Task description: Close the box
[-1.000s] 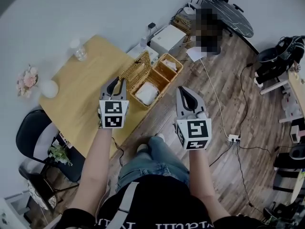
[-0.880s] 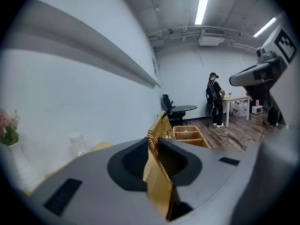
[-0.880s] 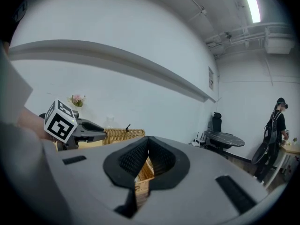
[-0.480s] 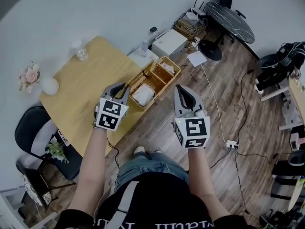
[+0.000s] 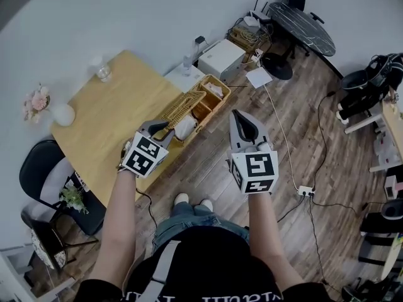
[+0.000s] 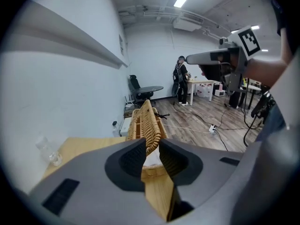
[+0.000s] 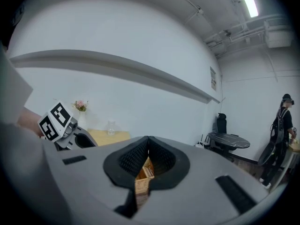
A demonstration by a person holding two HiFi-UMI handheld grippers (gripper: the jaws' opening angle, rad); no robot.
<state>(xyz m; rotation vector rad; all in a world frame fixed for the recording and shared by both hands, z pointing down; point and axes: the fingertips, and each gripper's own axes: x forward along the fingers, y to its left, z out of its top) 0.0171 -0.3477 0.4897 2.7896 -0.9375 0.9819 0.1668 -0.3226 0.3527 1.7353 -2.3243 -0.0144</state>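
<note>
While the wooden table [image 5: 107, 118] takes up the left of the head view, the wicker box [image 5: 213, 96] sits at its edge by the floor, something white inside. Its lid [image 5: 182, 106] is tilted up, free edge between the left claw [image 5: 162, 129] pads, which are opening. Right claw [image 5: 244, 121] is over the floor, pinched together, empty.

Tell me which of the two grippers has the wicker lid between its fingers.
The left gripper: its fingers are opening with the edge of the wicker lid between them. The right gripper has its fingers together, holding nothing.
</note>
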